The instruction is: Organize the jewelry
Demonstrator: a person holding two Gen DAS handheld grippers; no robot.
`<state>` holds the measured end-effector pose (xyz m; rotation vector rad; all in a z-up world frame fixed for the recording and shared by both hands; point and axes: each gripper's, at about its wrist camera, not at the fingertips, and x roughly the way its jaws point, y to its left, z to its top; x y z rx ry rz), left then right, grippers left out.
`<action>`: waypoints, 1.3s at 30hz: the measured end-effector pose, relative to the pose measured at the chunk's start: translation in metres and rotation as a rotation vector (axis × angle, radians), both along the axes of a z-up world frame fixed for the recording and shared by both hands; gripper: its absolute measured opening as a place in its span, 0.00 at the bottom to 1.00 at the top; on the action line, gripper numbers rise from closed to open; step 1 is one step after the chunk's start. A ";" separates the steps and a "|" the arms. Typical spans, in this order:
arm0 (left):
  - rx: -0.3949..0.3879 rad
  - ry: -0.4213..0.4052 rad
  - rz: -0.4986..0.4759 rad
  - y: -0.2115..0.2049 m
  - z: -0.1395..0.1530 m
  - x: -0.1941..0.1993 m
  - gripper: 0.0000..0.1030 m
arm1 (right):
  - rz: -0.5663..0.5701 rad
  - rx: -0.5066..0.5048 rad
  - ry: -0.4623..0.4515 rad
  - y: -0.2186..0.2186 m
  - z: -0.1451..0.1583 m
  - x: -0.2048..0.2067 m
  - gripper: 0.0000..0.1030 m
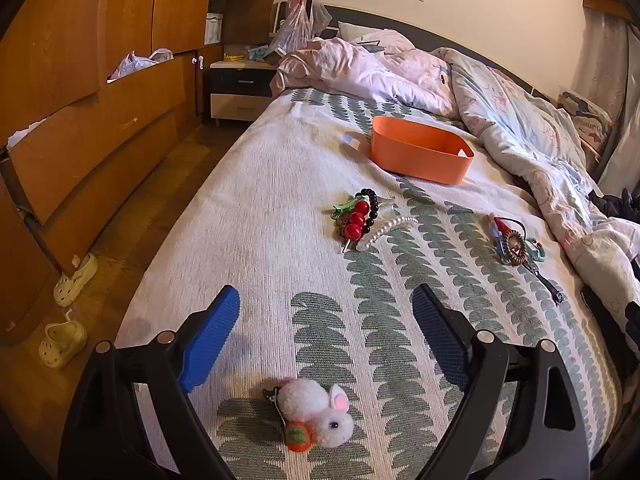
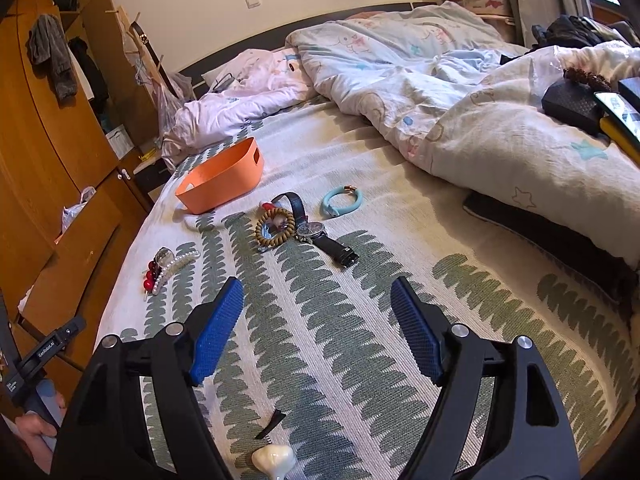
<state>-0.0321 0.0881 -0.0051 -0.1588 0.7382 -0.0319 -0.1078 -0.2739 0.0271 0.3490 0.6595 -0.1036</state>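
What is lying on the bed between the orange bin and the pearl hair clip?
In the left wrist view, only bare patterned bedcover separates the orange bin from the pearl hair clip.

On the bed's leaf-patterned cover (image 2: 360, 320): one orange bin (image 1: 420, 156); one white rabbit clip (image 1: 316, 412); one skewer of red beads (image 1: 356, 220), four showing in the left view; one black bead bracelet (image 1: 372, 208); one pearl hair claw (image 1: 384, 232); one tan coiled hair tie (image 2: 275, 227); one wristwatch (image 2: 312, 232); one turquoise bracelet (image 2: 342, 202); one small black clip (image 2: 272, 424); one white shell-shaped piece (image 2: 274, 460) at the frame's lower edge. Two grippers are in view, the left (image 1: 326, 340) and the right (image 2: 316, 328), each with two blue pads. Two pale clogs (image 1: 76, 280) lie on the floor. One bedside cabinet (image 1: 240, 88) shows two drawers.
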 end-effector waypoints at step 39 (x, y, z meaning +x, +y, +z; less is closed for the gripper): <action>0.164 0.163 -0.117 -0.039 -0.024 0.151 0.90 | 0.142 -0.054 0.192 -0.003 -0.025 0.192 0.86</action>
